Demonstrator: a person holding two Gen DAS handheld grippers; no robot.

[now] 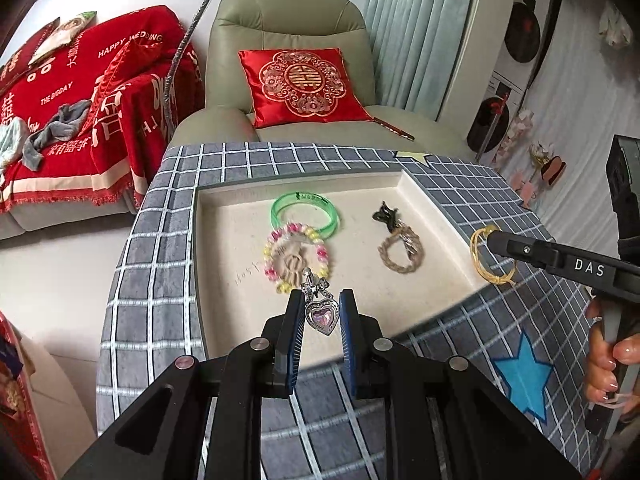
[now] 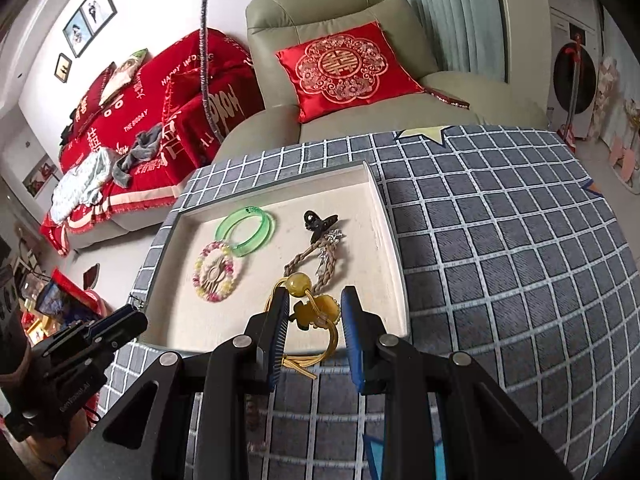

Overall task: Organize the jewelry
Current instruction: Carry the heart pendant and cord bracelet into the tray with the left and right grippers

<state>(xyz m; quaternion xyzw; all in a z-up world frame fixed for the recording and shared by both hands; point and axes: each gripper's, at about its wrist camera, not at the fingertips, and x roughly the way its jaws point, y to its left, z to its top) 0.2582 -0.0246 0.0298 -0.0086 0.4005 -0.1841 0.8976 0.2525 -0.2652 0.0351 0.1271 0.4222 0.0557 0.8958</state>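
A shallow cream tray sits on a grey checked cloth. In it lie a green bangle, a pastel bead bracelet and a braided rope bracelet with a black clip. My left gripper is over the tray's near edge, jaws closed on a silver pendant with a pink heart stone. My right gripper hovers at the tray's near right corner, jaws apart around a yellow cord bracelet with amber beads; whether the pads touch it is unclear. The tray also shows in the right wrist view.
The cloth covers a low table with blue and yellow star patches. A green armchair with a red cushion stands behind, and a red-covered sofa to the left. The table's left edge drops to the floor.
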